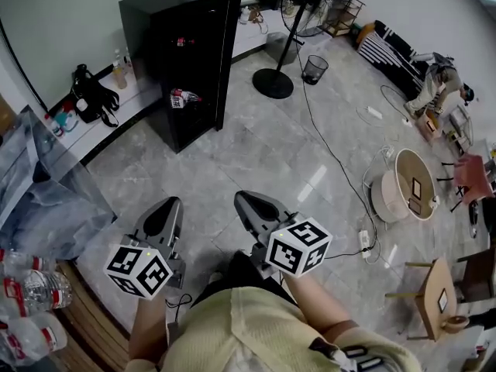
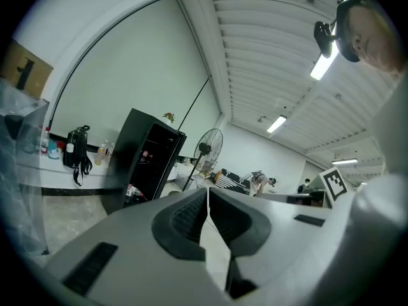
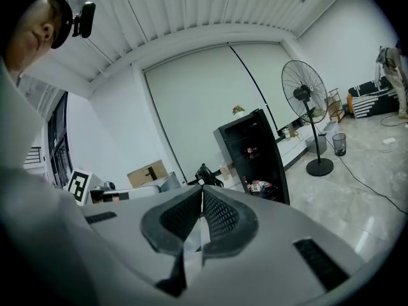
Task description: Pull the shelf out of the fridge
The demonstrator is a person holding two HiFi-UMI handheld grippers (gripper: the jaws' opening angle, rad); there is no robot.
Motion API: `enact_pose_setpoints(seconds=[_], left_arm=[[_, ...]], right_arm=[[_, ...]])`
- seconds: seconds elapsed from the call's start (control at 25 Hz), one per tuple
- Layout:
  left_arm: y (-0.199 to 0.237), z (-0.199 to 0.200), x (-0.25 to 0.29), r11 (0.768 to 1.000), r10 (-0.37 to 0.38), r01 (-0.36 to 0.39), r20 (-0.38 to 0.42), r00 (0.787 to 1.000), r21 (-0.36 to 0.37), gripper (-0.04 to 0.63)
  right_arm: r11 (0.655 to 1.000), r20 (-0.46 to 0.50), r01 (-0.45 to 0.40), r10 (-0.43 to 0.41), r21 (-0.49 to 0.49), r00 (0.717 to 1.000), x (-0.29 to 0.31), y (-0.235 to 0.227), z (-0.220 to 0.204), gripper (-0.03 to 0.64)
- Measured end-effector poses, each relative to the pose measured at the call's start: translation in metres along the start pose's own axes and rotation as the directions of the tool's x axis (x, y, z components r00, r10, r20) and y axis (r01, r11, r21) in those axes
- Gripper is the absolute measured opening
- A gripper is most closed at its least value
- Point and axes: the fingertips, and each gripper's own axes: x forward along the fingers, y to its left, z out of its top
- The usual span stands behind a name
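Two grippers, left gripper (image 1: 168, 208) and right gripper (image 1: 243, 201), both with jaws pressed together on nothing. Fridge (image 1: 190, 53) stands well ahead of both tips; its shelf seems to sit inside, too dark to confirm.

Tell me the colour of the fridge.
The fridge is black; the head view shows it best.

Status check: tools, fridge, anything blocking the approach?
Both shut, empty: left tool, right tool. Fridge stands well ahead, untouched. Floor between looks bare; fan and cable off to the right.
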Motion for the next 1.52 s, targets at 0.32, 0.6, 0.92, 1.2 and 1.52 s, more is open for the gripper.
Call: enact_pose_setpoints(seconds=[0.32,0.6,0.92,1.2,1.52], left_arm=[[0.023,0.001,0.029,0.999,0.050,-0.050,-0.010,0.999,-0.015,0.021],[0.051,0.018,0.084,0.992,0.126,-0.127,0.046,0.991,0.009,0.022],[0.063,0.032,0.166,0.990,0.143,-0.143,0.038,0.989,-0.020,0.023],[0.079,0.043,0.222,0.978,0.188,-0.181,0.065,0.980,-0.109,0.023],[0.081,0.051,0.277,0.964,0.204,-0.185,0.083,0.976,-0.191,0.025]], right_arm=[[0.997,-0.013,-0.061,0.062,0.047,0.998,0.044,-0.024,0.010,0.017],[0.988,-0.024,-0.130,0.132,0.081,0.991,0.091,-0.066,0.033,0.017],[0.979,-0.061,-0.159,0.168,0.127,0.984,0.141,-0.123,0.067,0.017],[0.962,-0.035,-0.189,0.199,0.197,0.979,0.168,-0.171,0.095,0.018],[0.958,-0.015,-0.187,0.195,0.217,0.981,0.184,-0.221,0.117,0.060]])
